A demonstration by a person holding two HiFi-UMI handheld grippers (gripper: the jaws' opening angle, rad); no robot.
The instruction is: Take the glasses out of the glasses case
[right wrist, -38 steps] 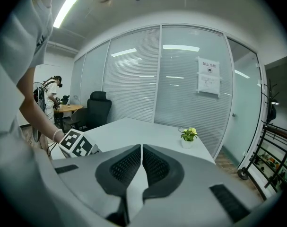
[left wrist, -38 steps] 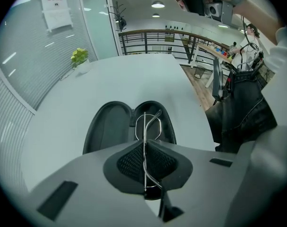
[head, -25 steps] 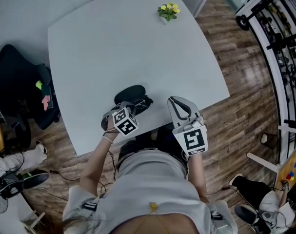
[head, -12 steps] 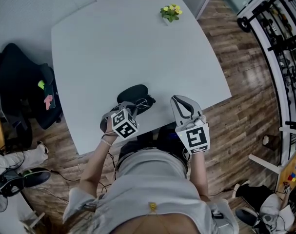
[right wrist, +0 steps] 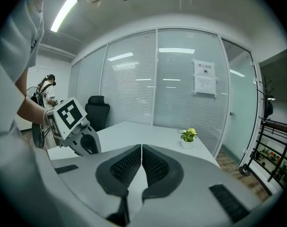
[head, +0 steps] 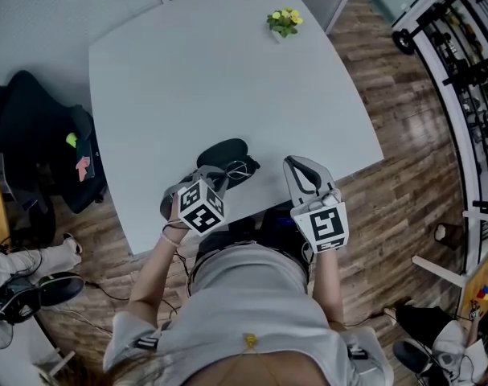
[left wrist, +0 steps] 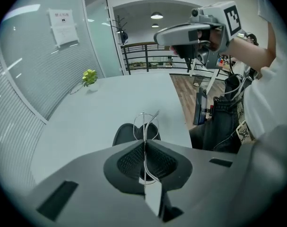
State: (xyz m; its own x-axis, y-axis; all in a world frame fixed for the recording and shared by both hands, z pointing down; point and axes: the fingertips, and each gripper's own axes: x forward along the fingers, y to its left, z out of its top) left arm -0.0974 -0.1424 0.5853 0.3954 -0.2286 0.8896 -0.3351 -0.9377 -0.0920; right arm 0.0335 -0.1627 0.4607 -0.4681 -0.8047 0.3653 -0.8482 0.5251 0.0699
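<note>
Both jaws on my left gripper (left wrist: 144,144) clamp the glasses (left wrist: 145,123), now drawn back from the glasses case (left wrist: 123,134) beyond them, so they look nearly out; the jaws of my right gripper (right wrist: 141,160) are closed, empty.

Glasses case (head: 221,151) at desk's (head: 227,71) near edge; glasses (head: 238,170) in left claw (head: 218,175) beside it; right claw (head: 301,171) rightward; potted plant (head: 283,22) far behind.

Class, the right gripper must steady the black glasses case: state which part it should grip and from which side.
Probably across its narrow width, coming down from above: the glasses case lies flat, a long oval. The left gripper, shut on the glasses, crowds its near side, so stay clear there. The right gripper, shut, must open first.
</note>
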